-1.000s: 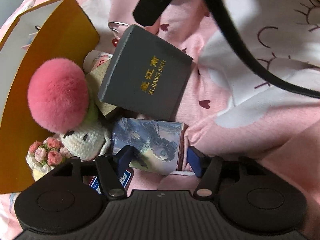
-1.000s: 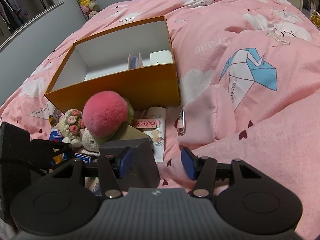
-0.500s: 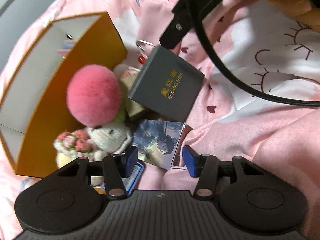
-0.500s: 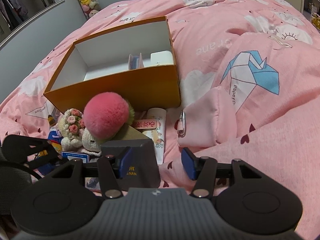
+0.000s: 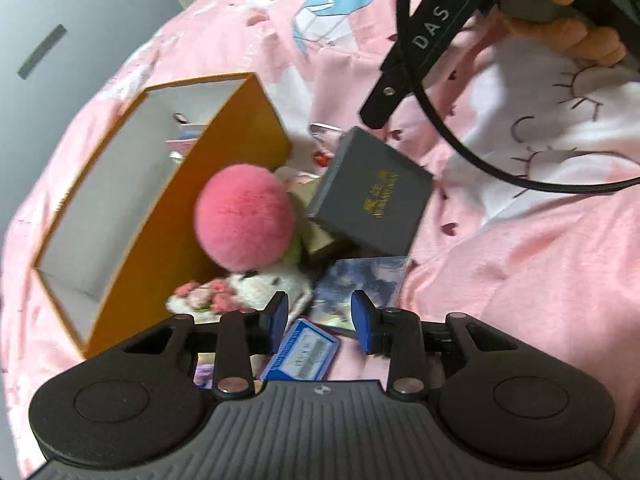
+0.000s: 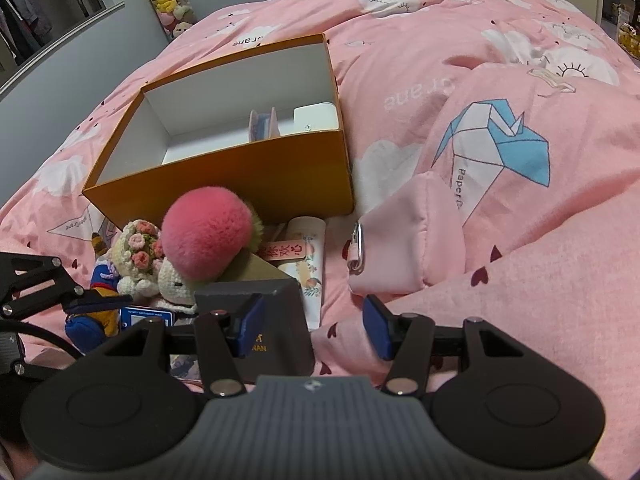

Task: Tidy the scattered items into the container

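Observation:
My left gripper (image 5: 320,318) hovers over the pile beside the orange box (image 5: 240,148). Its jaws are closing, and the pads press on nothing. Under them lie an illustrated picture card (image 5: 360,280) and a blue card (image 5: 304,354). A pink pompom (image 5: 244,216) rests on a crocheted doll (image 5: 256,284). The grey box with gold lettering (image 5: 372,200) leans on the pile. My right gripper (image 6: 314,328) stands open over that grey box (image 6: 244,294); its left pad overlaps the box and its right pad is over the duvet.
The orange box (image 6: 240,176) holds a white case (image 6: 316,116) and a pink card holder (image 6: 262,126). A white tube (image 6: 310,264), a carabiner (image 6: 358,248) and a duck keychain (image 6: 100,308) lie nearby. A raised fold of the pink duvet (image 6: 404,236) sits to the right.
My left gripper has lifted and tilted up, so more of the orange box shows, and its jaws have narrowed. The picture card stays on the bed. The right gripper has not moved.

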{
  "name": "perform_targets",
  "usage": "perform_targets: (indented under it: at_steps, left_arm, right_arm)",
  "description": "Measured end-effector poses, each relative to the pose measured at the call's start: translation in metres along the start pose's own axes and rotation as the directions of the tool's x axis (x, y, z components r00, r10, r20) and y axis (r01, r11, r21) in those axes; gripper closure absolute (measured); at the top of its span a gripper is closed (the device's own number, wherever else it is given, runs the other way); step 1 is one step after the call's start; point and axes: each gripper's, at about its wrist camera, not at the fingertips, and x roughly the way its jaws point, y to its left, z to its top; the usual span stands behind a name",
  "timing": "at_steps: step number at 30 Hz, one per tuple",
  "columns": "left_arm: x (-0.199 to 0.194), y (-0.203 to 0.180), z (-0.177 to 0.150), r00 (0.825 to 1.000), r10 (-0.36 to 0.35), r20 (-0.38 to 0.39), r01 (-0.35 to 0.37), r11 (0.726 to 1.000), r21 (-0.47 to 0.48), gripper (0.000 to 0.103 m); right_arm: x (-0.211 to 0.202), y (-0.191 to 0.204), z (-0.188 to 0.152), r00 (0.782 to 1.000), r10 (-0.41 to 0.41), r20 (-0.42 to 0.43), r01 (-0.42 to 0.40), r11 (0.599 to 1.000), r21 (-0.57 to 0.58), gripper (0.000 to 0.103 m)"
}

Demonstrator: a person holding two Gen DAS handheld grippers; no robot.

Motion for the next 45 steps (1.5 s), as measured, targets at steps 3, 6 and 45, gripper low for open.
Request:
perform_targets:
  at_steps: [3,6,45]
  left_arm:
    - [0.015,-0.004,-0.001,0.998,-0.057,-0.019,0.057,0.998,-0.019,0.063]
    - [0.02,-0.011,-0.002,0.995,-0.094,-0.029,0.094,0.996,0.006,0.063]
    - [0.015,-0.016,-0.009,1.0,-0.015,0.021,0.014,0.999,0.031,0.049]
  right_arm:
    - [0.001,0.001,-0.001,0.999,0.03,-0.018,-0.03,1.0,-0.01,0.046]
    - [-0.002,0.007,-0.004,0.993,0.103,-0.055,-0.105,0.994,-0.035,0.059]
    - [0.049,0.068,-0.03,0.929,0.3,-0.216,-0.344,0.914,-0.214,0.095]
